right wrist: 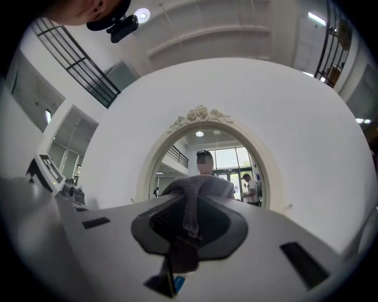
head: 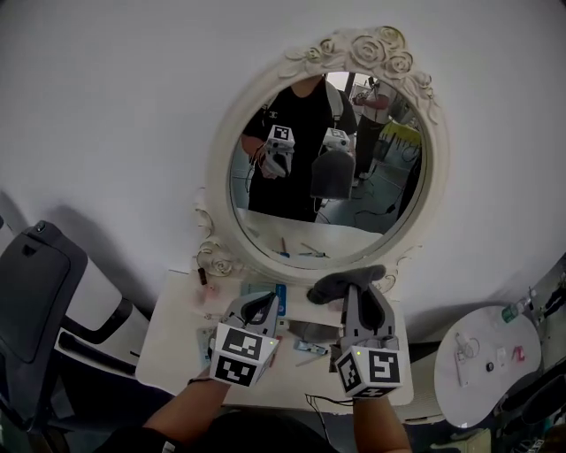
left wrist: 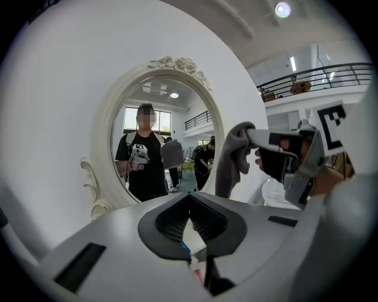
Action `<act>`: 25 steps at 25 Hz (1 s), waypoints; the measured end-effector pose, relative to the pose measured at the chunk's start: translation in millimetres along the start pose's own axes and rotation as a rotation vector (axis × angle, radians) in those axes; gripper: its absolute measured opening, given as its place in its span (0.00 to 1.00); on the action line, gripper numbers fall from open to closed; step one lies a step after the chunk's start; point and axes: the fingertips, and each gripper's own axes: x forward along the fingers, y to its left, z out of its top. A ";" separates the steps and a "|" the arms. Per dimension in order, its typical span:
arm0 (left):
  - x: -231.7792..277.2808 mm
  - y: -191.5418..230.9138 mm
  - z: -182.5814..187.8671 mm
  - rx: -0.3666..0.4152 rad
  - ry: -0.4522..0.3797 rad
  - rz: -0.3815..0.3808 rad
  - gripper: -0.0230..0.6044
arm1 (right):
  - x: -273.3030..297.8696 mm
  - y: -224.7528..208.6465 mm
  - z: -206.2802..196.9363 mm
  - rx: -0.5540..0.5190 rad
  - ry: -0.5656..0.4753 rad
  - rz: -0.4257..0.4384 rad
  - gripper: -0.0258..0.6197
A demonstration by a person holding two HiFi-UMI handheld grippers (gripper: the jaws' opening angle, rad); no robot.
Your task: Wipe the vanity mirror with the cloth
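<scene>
Cloth (head: 340,285) hangs pinched in right tongs (head: 361,294), facing mirror (head: 332,159).

No words or numbers could be read. The left gripper (head: 258,307) and right gripper (head: 363,296) bore only black-and-white square markers. Print on the blue packet (head: 279,295) at the surface's (head: 172,347) far edge was too small to read.

Plain white wall (head: 106,106) at the far side, evenly lit. Against it a white table (head: 168,341). At left a dark chair (head: 35,292), close to the table. At right a small round side table (head: 486,354), also white. Overhead a high white ceiling (right wrist: 236,35) with round lamps (left wrist: 282,9); a black balcony railing (left wrist: 319,74) up at right.
</scene>
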 end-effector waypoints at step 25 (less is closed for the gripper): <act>-4.8 -38.7 -44.4 -0.030 0.087 -0.090 0.04 | -55.1 15.9 -92.9 0.176 0.210 0.016 0.12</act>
